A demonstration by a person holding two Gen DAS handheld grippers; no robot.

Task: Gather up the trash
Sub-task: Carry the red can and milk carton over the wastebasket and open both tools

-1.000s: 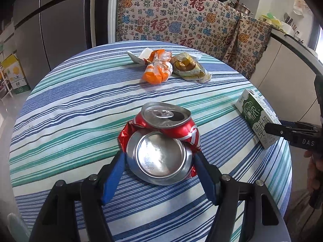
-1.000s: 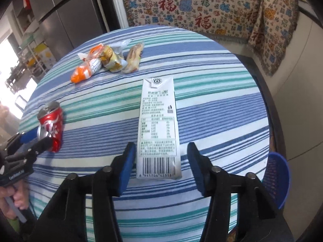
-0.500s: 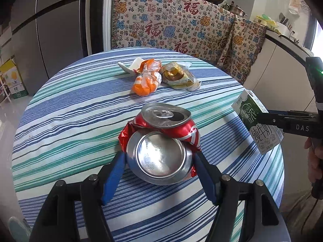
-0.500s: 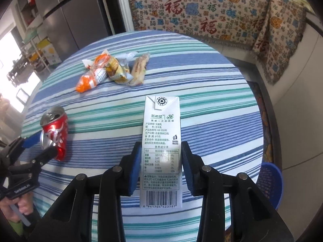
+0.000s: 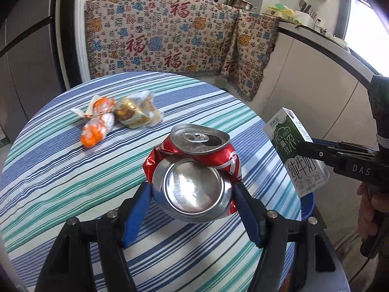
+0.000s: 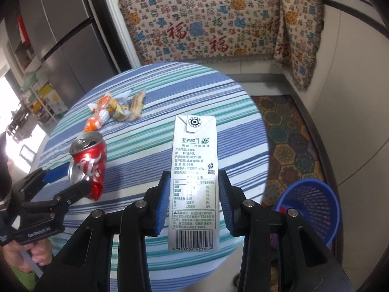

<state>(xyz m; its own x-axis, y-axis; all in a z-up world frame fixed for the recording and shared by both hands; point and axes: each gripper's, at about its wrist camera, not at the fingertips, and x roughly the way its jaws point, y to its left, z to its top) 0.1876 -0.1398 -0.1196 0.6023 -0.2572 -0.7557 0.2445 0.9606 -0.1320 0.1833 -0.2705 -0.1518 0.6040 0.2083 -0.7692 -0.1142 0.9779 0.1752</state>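
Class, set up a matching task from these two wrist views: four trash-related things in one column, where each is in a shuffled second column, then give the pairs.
Things:
1. crushed red soda can
2. green-and-white milk carton
3. orange snack wrapper
4. blue mesh wastebasket

Places:
A. on the floor beside the table
B. lying on the striped tablecloth
C. held in the left gripper
D. held in the right gripper

Pairs: 1-C, 2-D, 3-B, 4-A

Red can (image 5: 194, 168), blue-striped tablecloth (image 5: 60, 170)
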